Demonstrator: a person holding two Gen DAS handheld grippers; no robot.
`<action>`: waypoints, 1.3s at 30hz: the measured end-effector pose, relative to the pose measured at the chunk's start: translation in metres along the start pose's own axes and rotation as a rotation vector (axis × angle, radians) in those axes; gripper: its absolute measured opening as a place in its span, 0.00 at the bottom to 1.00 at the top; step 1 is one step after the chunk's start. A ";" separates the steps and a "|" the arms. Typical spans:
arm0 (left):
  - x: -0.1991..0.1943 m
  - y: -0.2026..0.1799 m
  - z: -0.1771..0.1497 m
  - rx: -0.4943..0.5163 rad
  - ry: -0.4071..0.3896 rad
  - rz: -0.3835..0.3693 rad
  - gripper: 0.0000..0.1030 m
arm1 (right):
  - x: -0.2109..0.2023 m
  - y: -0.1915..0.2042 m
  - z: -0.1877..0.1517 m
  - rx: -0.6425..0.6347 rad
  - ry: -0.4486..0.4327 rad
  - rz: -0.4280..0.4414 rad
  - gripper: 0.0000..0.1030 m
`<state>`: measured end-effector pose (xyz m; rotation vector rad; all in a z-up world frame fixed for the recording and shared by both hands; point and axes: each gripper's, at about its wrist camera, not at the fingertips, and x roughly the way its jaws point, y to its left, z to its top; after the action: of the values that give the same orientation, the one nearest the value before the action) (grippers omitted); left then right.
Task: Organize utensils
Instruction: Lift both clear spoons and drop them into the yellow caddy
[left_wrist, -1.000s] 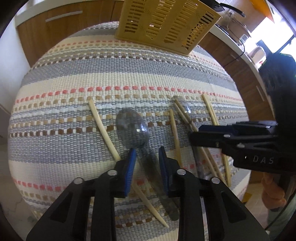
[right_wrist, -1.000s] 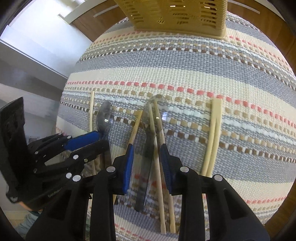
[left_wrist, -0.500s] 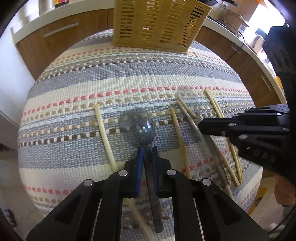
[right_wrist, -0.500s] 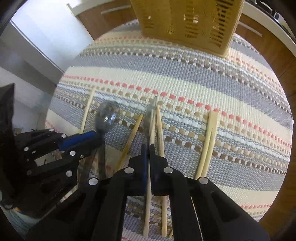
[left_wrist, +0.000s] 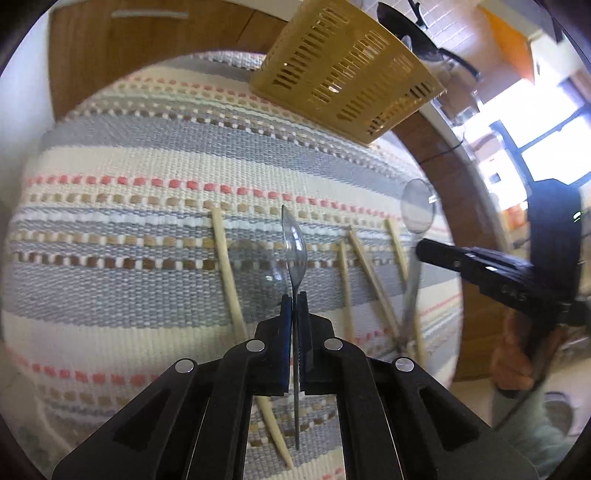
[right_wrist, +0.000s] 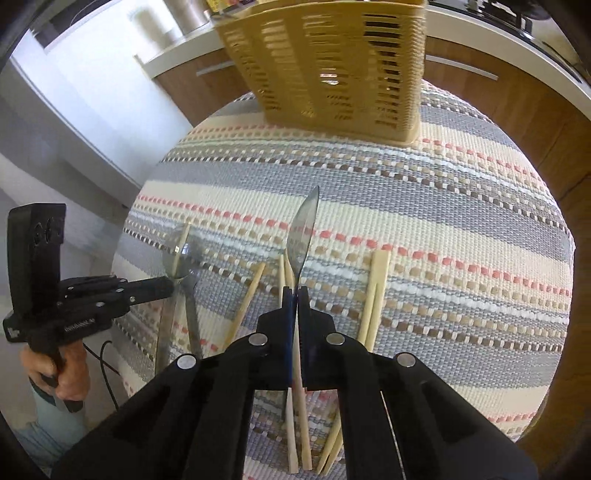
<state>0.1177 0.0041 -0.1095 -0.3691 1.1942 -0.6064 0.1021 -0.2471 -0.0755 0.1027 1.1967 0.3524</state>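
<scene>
My left gripper (left_wrist: 294, 299) is shut on the handle of a clear grey plastic spoon (left_wrist: 293, 243). The spoon hangs edge-on above the striped woven mat (left_wrist: 147, 158), with its shadow beneath. My right gripper (right_wrist: 294, 291) is shut on a second clear spoon (right_wrist: 303, 229), also raised off the mat. Each view shows the other gripper: the right gripper (left_wrist: 424, 245) with its spoon (left_wrist: 418, 210), the left gripper (right_wrist: 170, 286) with its spoon (right_wrist: 177, 254). Several pale chopsticks (left_wrist: 227, 273) (right_wrist: 373, 295) lie on the mat. A yellow slotted basket (right_wrist: 332, 66) (left_wrist: 347, 70) stands at the mat's far edge.
Wooden cabinet fronts (right_wrist: 517, 107) and a white counter edge run behind the basket. A person's hand (right_wrist: 62, 369) grips the left tool's handle beyond the mat's left edge. The mat's far half in front of the basket is bare cloth.
Both grippers closed on the spoon handles lying on the mat and lifted the spoons, which now hang edge-on. The views tilted up toward the basket.
</scene>
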 end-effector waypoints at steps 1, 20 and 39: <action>0.000 0.003 0.002 -0.009 -0.003 -0.015 0.01 | 0.000 -0.003 0.001 0.006 -0.004 -0.003 0.02; -0.076 -0.055 0.064 0.145 -0.374 -0.106 0.00 | -0.106 -0.032 0.024 -0.030 -0.407 0.168 0.01; -0.127 -0.134 0.160 0.306 -0.672 -0.058 0.00 | -0.190 -0.033 0.105 -0.014 -0.695 0.088 0.01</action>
<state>0.2055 -0.0309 0.1158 -0.3107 0.4408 -0.6359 0.1453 -0.3279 0.1237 0.2438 0.5033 0.3613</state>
